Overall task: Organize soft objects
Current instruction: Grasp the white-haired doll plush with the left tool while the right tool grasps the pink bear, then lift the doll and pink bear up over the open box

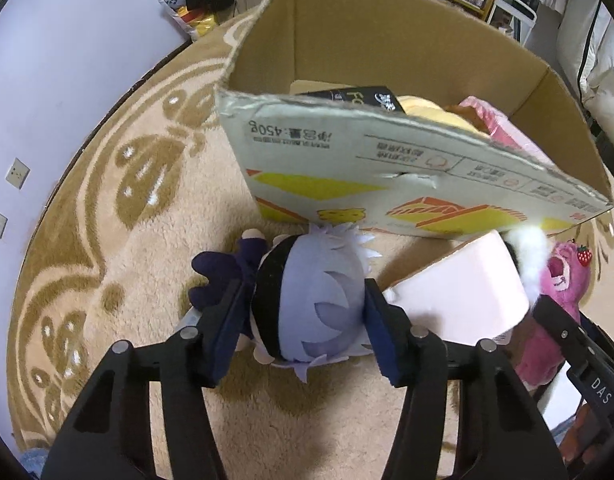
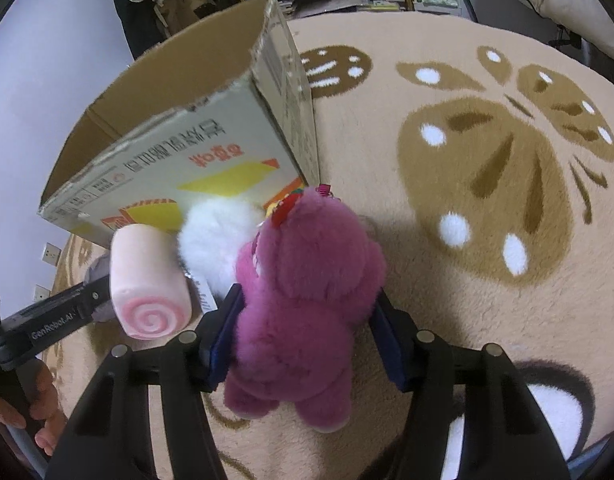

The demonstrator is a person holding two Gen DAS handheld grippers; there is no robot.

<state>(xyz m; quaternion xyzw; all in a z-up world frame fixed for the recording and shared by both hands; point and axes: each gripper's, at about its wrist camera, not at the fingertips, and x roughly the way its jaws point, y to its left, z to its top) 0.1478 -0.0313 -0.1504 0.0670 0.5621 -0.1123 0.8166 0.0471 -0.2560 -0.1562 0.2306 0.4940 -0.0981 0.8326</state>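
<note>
**Both tongs clamped on plush, box straight ahead**

Here I have the left gripper (image 1: 303, 312) clenched on a smooth-fabric doll (image 1: 307, 300): a rounded lavender head with felt spikes of hair, a black band across it, and navy limbs splayed to the left. My right gripper (image 2: 307, 320) grasps a shaggy magenta bear (image 2: 307, 300), its blue pads pressed into the long fur at both flanks; a red strawberry tag sits by its ear. Between the two toys lie a pale pink foam cylinder (image 2: 147, 276) with a swirl printed on its end, like a cake roll, and a fluffy white plush (image 2: 215, 240) that touches the bear. All four lie on the rug just in front of an open cardboard box (image 1: 387, 40), corrugated, its cut edge ragged, which holds something yellow and something pink. The rug (image 2: 467, 260) is a deep-pile round one, beige with brown butterfly shapes. Beyond it I see a pale wall (image 1: 67, 60) with sockets and cluttered shelves.
</note>
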